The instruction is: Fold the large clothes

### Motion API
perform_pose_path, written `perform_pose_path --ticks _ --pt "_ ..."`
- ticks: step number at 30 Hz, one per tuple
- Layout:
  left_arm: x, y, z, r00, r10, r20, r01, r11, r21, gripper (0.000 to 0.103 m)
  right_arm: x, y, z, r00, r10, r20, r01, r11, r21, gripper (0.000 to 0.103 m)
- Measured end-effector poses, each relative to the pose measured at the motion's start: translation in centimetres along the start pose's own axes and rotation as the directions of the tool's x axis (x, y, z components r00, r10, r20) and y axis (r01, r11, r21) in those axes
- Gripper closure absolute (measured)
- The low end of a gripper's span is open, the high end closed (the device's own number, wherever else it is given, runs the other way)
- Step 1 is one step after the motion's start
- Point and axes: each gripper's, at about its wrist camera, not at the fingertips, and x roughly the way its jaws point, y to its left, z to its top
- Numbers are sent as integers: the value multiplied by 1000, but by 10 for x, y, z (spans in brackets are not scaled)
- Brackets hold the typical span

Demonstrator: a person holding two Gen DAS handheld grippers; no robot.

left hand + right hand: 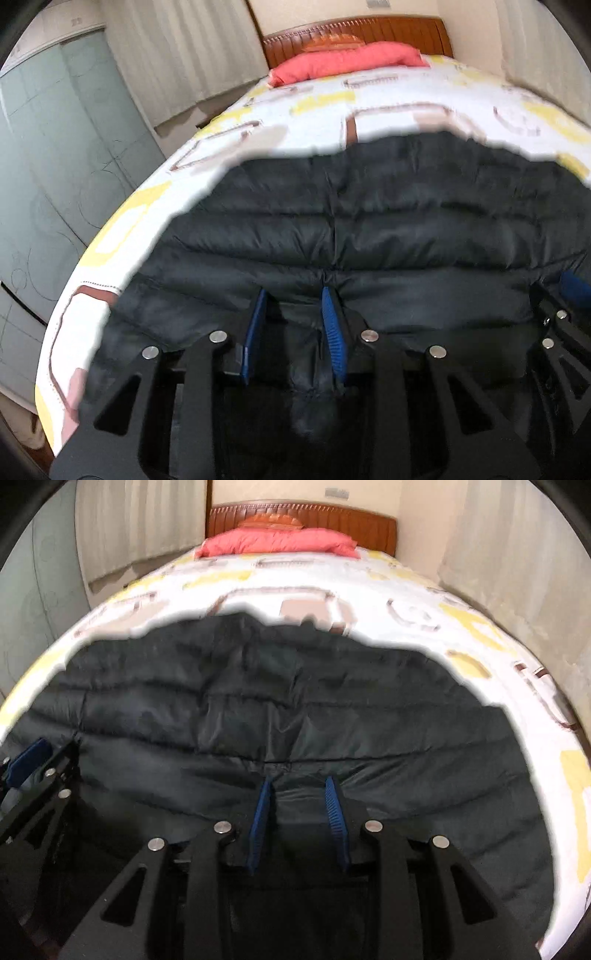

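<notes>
Fingers of left gripper (295, 295) and right gripper (299, 781) are each pinching a near-edge fold of the black quilted jacket (369, 221), which is spreading ahead of them over the patterned bedspread (406, 103).

bed (461, 635) w/ white patterned cover carries black quilted jacket (295, 716) spread flat at near end; pink padded garment (280, 542) lies at far end by wooden headboard (369, 528)

Black quilted jacket (369, 221), yellow-patterned white bedspread (406, 96), coral pillow (351, 59)
</notes>
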Motion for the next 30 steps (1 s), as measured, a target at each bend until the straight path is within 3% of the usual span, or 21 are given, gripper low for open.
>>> perform_pose_path --ticks 3,6,9,12,19,30 --pt "-9 -5 2 999 30 26 -31 999 32 77 -6 14 1 998 -63 26 64 995 -76 71" --pt "-9 7 8 1000 -14 11 15 999 -51 77 -20 13 10 998 -31 61 34 998 -45 71" --pt "1 0 3 1000 -3 10 3 999 -33 77 -1 16 6 999 -28 31 30 998 -56 71" --pt "2 -7 -1 999 26 34 -25 1000 -17 77 7 18 -2 997 -43 68 47 997 -59 71" --pt "1 -7 -5 999 13 44 -12 999 -37 77 5 28 -6 996 -37 85 41 998 -49 71" --pt "-9 5 -5 999 -11 35 14 996 -83 74 7 10 -5 995 -31 97 36 998 -46 71"
